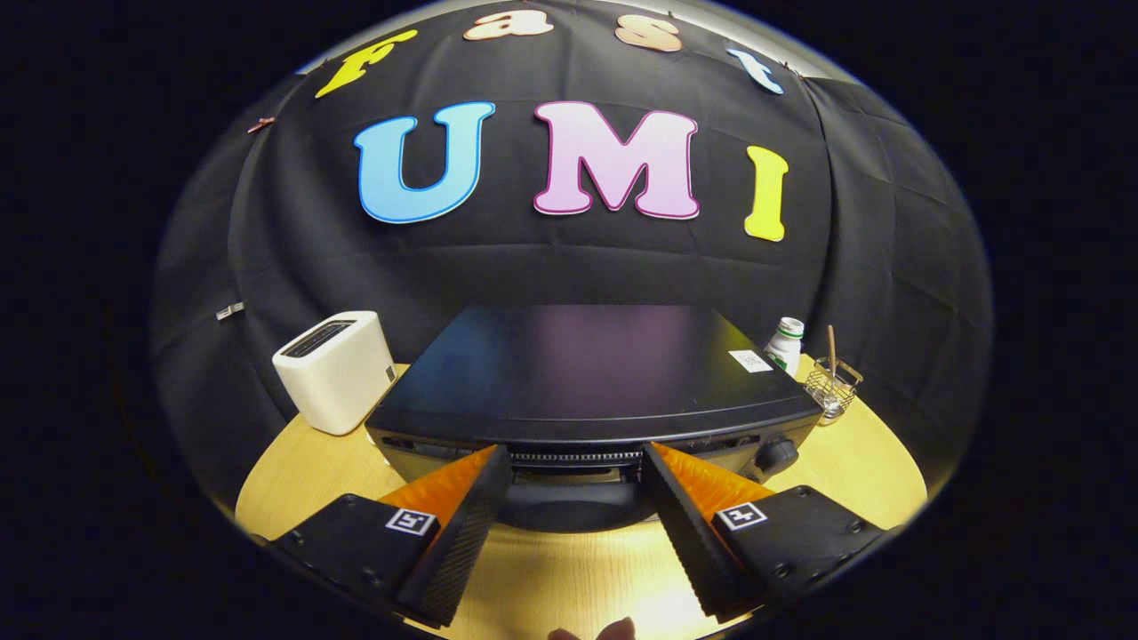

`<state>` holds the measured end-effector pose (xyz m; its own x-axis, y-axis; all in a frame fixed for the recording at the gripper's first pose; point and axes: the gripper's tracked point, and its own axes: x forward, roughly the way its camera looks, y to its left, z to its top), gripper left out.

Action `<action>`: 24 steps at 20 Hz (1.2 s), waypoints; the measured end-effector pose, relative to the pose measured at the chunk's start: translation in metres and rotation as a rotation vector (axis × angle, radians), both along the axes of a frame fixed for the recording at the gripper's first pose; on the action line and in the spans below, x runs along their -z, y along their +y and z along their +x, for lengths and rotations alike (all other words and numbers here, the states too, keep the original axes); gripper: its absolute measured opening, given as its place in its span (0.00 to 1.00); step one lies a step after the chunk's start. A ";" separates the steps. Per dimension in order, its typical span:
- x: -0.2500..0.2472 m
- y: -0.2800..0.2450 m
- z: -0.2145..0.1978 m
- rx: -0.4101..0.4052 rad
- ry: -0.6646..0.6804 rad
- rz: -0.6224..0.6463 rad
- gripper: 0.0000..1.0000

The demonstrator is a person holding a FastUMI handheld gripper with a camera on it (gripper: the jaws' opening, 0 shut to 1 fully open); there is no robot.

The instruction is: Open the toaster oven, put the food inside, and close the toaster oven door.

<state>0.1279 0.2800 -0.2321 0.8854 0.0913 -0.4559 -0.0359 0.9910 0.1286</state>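
Note:
The black toaster oven (pixel 578 364) stands on the wooden table, and I look down on its flat top from the front. My gripper (pixel 576 453) is open, its fingertips at the oven's upper front edge on either side of a vent strip (pixel 576 458). A dark rounded bar (pixel 569 511), seemingly the door handle, lies between the fingers just below the tips, and neither finger presses on it. Whether the door is open or shut is hidden from here. A control knob (pixel 775 455) sits on the front, right of the right finger.
A white slot toaster (pixel 333 369) stands left of the oven. Behind the oven's right corner are a white and green bottle (pixel 785 345) and a small wire basket (pixel 831 384) holding a stick. The round wooden table (pixel 578 578) shows bare under the fingers. A person's fingertips (pixel 596 631) show below.

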 end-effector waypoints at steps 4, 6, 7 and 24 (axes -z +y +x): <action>0.007 -0.001 -0.031 0.012 0.008 0.013 0.98; 0.014 -0.001 -0.047 0.015 0.023 0.014 0.99; 0.018 -0.001 -0.054 0.013 0.033 0.013 0.98; 0.105 0.006 -0.134 -0.101 0.282 -0.013 0.99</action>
<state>-0.0059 0.2860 -0.3372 0.7102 0.1650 -0.6844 -0.0991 0.9859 0.1348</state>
